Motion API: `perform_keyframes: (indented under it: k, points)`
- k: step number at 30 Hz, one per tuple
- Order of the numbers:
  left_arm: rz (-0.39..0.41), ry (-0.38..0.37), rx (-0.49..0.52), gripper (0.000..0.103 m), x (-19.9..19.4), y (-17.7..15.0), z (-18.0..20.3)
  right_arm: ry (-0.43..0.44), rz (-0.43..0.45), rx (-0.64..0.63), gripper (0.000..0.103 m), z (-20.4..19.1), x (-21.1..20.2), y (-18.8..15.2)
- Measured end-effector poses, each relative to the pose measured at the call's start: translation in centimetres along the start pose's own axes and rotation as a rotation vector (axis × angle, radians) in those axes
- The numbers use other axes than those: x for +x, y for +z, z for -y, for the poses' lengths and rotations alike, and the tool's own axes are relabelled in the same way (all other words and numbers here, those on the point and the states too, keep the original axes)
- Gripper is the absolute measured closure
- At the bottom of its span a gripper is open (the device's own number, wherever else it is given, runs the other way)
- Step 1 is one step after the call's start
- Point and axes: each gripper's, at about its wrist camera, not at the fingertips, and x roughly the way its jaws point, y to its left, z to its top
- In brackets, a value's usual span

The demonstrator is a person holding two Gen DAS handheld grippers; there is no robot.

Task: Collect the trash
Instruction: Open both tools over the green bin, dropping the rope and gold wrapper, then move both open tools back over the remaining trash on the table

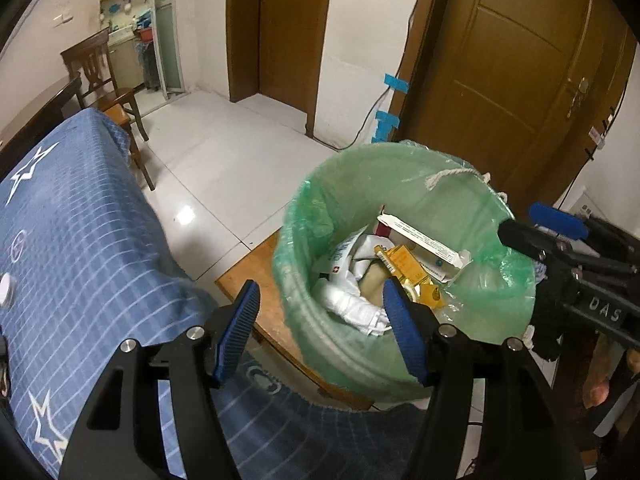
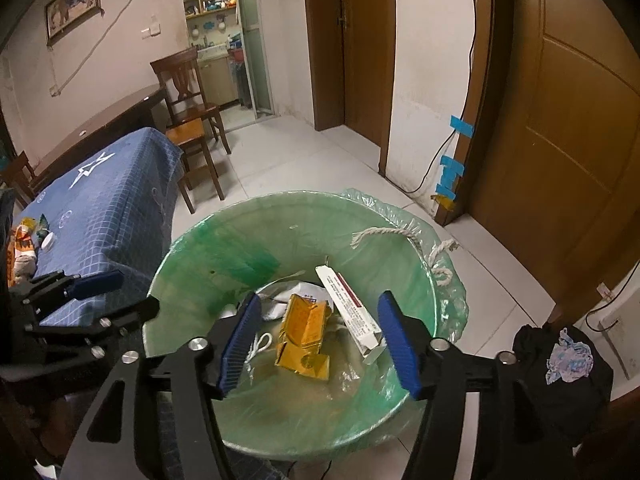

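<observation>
Right wrist: bin (image 2: 192, 264) holds yellow carton (image 2: 306, 334), white box (image 2: 350, 310); both claws agape, empty

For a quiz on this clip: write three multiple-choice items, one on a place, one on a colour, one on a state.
1. Where is the yellow carton?
A. in the bin
B. on the chair
C. on the floor

2. What colour is the bin liner?
A. black
B. green
C. red

3. How are the right tongs?
A. shut on the carton
B. shut on a rope
C. open, empty

Answers:
1 A: it lies among the trash inside the bin.
2 B: translucent green plastic covers the rim.
3 C: the pads stand apart above the bin, gripping nothing.
</observation>
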Motion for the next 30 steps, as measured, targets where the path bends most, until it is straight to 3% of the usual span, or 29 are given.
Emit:
perform_keyframes:
  k: [8,15,24,30]
  points:
    - [0.063,0.018,-0.031,0.038,-5.1,-2.7,-3.6,0.094,0.093,-0.003,0.028,-3.8,-4.4,-2.8]
    - [0.119,0.078,-0.091,0.038,-10.4,-7.0,-9.3,0.232,0.157,-0.058,0.026,-10.1,-7.6,-4.3]
    - [0.161,0.187,-0.203,0.038,-17.1,-12.6,-18.0,0.399,0.134,-0.179,0.026,-20.1,-8.2,-5.8]
    - [0.195,0.284,-0.325,0.038,-21.7,-15.9,-25.8,0.472,0.102,-0.249,0.026,-26.0,-7.5,-6.2]
